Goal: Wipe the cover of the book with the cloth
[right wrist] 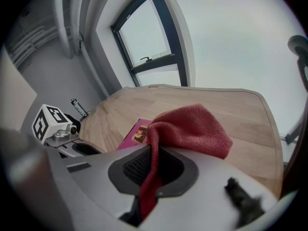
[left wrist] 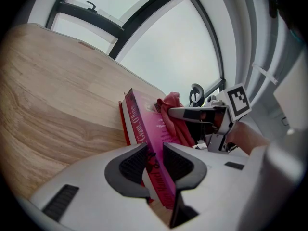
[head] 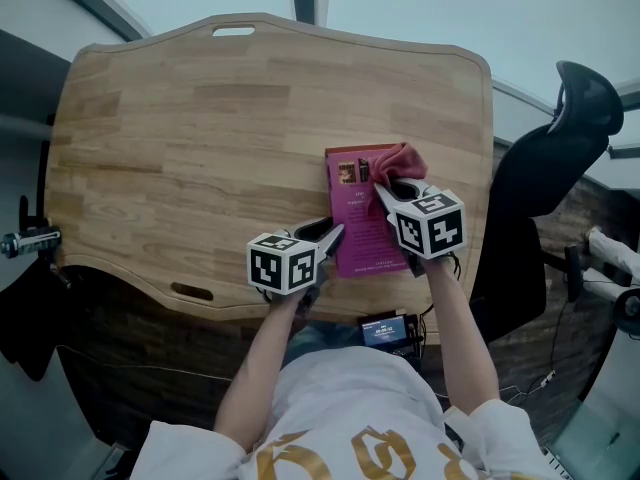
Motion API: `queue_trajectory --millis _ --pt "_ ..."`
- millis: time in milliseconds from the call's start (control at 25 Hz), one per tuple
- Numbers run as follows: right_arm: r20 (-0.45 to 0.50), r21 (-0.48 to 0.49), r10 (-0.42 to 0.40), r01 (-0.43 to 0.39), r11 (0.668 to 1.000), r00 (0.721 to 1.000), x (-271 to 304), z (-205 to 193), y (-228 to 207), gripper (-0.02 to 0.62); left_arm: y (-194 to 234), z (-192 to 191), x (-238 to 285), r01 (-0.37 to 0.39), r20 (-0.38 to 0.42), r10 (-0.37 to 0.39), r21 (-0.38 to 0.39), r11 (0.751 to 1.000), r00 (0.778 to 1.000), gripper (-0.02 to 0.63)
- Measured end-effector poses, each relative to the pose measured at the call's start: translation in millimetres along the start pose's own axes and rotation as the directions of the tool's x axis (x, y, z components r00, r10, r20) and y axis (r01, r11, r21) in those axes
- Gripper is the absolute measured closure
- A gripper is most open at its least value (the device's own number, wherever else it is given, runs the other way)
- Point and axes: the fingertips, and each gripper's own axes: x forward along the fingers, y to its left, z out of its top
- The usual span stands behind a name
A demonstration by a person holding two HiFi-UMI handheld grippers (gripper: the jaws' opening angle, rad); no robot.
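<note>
At the far left, off the table [head: 200,138] edge, a small metal fitting [head: 28,240], too small to identify and half lost against dark background. Then broad pale wood, with a slot handle cut through the far rim. Toward the near right corner, lying flat, the magenta book [head: 362,230], spine turned left. Clamped on its near left edge, the left gripper [head: 333,233]: jaws drawn narrow, one pad on each side of the book, as seen plainly in the left gripper view. Spine lettering partly covered by the pads and not readable whole; the book's near end hidden behind the gripper body there. Next, over the book's far right corner, the red cloth [head: 402,158], bunched into a rounded hump and resting on the cover, with that corner concealed beneath it. Pinched in the right gripper [head: 390,190]: a fold of cloth running down between nearly closed jaws, masking the inner faces of the pads in the right gripper view. Only a small strip of cover and a little picture panel visible past the cloth from that side. Below the table edge between the forearms, a dark device [head: 385,330] with a lit screen, print too small to read. At the far right, a black chair [head: 560,158], its lower part cut off behind the table.
</note>
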Motion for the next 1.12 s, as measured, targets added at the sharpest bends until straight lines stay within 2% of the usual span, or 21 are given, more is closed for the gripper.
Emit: queue_trajectory --millis 600,1120 --pt "-0.009 -0.018 0.018 -0.018 1.000 1.000 11 9 10 0.555 0 0 0 0.018 -0.002 -0.018 -0.009 1.000 1.000 0.494" --pt "-0.028 -0.024 0.064 -0.065 0.998 0.998 22 13 27 0.555 1 0 0 0.037 -0.006 -0.037 -0.023 0.999 0.999 0.494"
